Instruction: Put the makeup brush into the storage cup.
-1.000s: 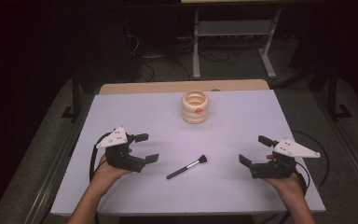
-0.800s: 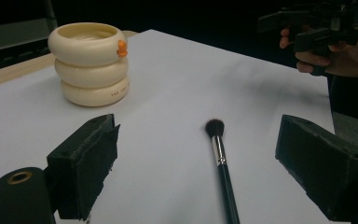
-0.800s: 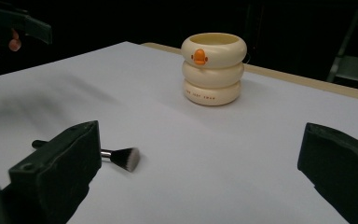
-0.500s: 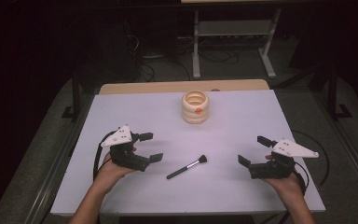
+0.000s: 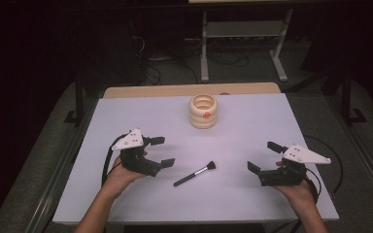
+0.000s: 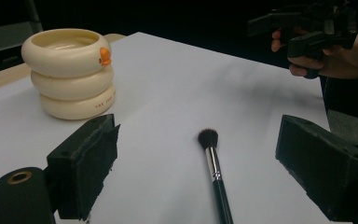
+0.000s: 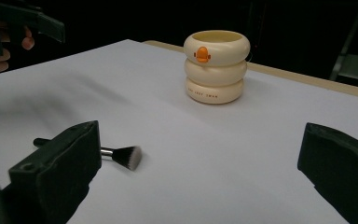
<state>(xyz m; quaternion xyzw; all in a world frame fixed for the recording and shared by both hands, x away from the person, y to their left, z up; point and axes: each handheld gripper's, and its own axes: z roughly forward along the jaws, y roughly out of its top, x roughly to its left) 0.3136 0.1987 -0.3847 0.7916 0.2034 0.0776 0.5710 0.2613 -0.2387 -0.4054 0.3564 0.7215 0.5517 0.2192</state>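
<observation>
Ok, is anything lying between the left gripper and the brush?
No. In the left gripper view the brush lies on bare white table ahead of the open jaws. In the high view the left gripper sits just left of the handle, with nothing between them.

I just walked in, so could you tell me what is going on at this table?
A person holds the left gripper and the right gripper, both with jaws open, above the white table. A black-handled makeup brush lies untouched between them, nearer the left gripper. A cream ribbed cup with an orange beak stands farther back.
</observation>
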